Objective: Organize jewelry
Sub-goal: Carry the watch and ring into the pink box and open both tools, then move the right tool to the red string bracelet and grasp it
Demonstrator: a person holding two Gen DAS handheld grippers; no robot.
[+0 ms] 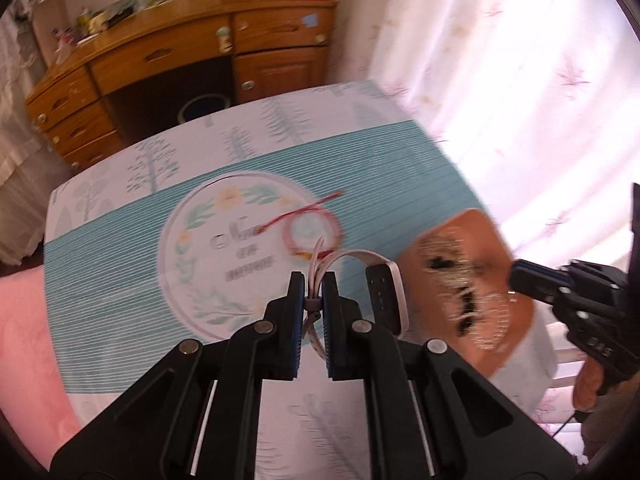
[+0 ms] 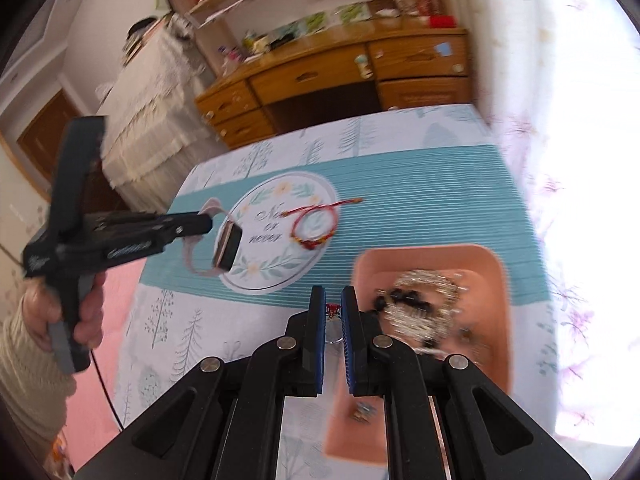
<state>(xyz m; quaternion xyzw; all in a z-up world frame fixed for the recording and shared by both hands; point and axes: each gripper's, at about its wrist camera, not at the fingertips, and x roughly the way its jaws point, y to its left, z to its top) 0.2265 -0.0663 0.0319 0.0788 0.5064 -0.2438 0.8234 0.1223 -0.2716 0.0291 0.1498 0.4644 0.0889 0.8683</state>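
Note:
My left gripper (image 1: pixel 313 280) is shut on the pale strap of a watch (image 1: pixel 386 298), holding it above the table; its dark face hangs to the right of the fingers. The watch also shows in the right wrist view (image 2: pixel 228 250), held by the left gripper (image 2: pixel 202 224). My right gripper (image 2: pixel 333 294) is shut on a small ring with a red ornament (image 2: pixel 333 312), just left of the pink tray (image 2: pixel 496 280). The tray holds silver chains and black beads (image 2: pixel 420 308). A red string bracelet (image 2: pixel 316 224) lies on the tablecloth's round emblem.
The table has a teal and white tree-print cloth (image 2: pixel 420 200). A wooden desk (image 2: pixel 340 76) stands behind it and a floral curtain (image 2: pixel 580 120) hangs at the right. A pink bed (image 1: pixel 24 340) lies to the left. The right gripper shows in the left view (image 1: pixel 520 276), over the tray (image 1: pixel 472 224).

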